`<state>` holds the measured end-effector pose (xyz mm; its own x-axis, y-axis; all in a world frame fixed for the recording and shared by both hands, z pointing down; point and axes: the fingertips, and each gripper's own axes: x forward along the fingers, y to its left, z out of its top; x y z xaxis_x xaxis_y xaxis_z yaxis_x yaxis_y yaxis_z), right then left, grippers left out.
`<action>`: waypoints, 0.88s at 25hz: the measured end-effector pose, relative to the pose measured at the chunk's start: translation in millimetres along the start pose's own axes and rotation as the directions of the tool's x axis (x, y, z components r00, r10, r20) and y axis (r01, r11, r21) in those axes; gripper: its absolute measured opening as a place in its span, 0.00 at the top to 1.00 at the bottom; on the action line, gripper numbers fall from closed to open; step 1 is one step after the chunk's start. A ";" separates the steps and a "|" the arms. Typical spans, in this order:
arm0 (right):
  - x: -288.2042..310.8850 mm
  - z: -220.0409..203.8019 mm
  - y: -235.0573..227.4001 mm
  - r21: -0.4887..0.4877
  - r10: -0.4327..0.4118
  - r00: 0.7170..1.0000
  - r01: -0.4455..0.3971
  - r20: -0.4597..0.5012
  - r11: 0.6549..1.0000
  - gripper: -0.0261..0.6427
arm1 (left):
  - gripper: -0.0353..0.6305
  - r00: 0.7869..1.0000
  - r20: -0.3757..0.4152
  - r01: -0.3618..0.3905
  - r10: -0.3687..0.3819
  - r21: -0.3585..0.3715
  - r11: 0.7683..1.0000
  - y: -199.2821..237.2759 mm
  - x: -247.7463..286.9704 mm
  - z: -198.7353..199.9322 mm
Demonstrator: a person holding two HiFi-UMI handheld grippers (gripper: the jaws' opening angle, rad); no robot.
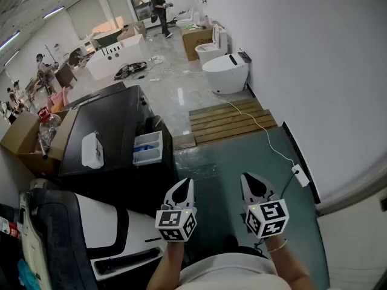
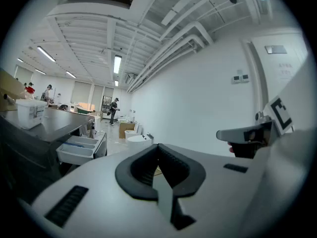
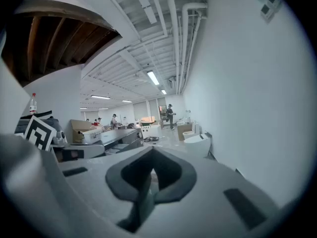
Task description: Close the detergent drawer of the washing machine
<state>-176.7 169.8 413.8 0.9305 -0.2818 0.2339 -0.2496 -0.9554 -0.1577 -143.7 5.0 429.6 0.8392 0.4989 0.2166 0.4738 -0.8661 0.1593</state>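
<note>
The dark washing machine (image 1: pixel 103 135) stands at the left, and its white detergent drawer (image 1: pixel 148 148) sticks out of its front, open, with blue liquid in one compartment. From the left gripper view the drawer (image 2: pixel 79 149) lies ahead at the left. My left gripper (image 1: pixel 183 188) hangs in the air below and to the right of the drawer, apart from it, shut and empty. My right gripper (image 1: pixel 253 183) hovers beside it over the green floor, its jaws together with nothing between them. Both point almost level.
A white container (image 1: pixel 92 150) lies on the machine's top. Another white appliance (image 1: pixel 91 228) stands at the lower left. A wooden pallet (image 1: pixel 230 121), a toilet (image 1: pixel 225 72) and a cable with a power strip (image 1: pixel 299 175) lie ahead. A person (image 1: pixel 160 11) stands far back.
</note>
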 end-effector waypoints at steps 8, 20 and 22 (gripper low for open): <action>-5.7 4.0 -18.7 0.029 -0.027 0.999 0.026 0.042 0.999 0.96 | 0.95 0.999 0.018 -0.031 0.031 -0.003 1.000 -3.5 2.2 2.7; -18.6 1.6 -57.4 0.024 -0.090 0.995 0.089 0.032 0.996 0.92 | 0.84 0.997 0.011 -0.076 0.076 -0.008 0.997 -16.2 7.1 -3.1; -19.1 -2.2 -61.2 0.028 -0.087 0.996 0.086 0.020 0.996 0.89 | 0.83 0.997 0.006 -0.078 0.078 -0.010 0.997 -19.4 7.8 -6.6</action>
<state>-179.7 233.4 421.2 0.9539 -0.1961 0.2271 -0.1611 -0.9733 -0.1635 -148.1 25.9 434.6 0.8750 0.4299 0.2227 0.4046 -0.9019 0.1514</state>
